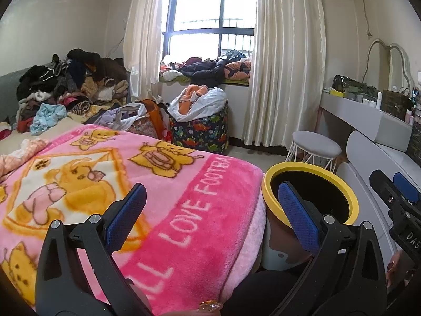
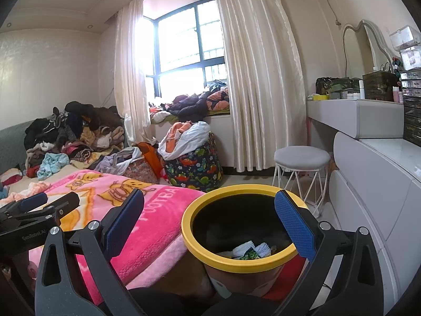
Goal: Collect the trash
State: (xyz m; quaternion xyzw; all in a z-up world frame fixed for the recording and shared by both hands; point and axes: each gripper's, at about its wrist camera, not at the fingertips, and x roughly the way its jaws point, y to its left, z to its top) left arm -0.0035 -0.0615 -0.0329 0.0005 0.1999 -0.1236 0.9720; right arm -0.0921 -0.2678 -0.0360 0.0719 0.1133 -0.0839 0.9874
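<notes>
A trash bin with a yellow rim (image 2: 238, 262) stands beside the bed; white crumpled paper and a green wrapper (image 2: 251, 250) lie inside it. The bin also shows in the left wrist view (image 1: 273, 173). My right gripper (image 2: 210, 223) is open and empty, held just above the bin's near edge. My left gripper (image 1: 213, 216) is open and empty, over the edge of the pink blanket (image 1: 158, 184), left of the bin. The right gripper shows at the right edge of the left wrist view (image 1: 394, 192); the left gripper shows at the left of the right wrist view (image 2: 39, 208).
Piles of clothes (image 2: 73, 134) cover the far bed. A dinosaur-print laundry basket (image 2: 194, 166) stands on the floor by the window. A grey stool (image 2: 302, 158) and a white dresser (image 2: 373, 173) stand on the right.
</notes>
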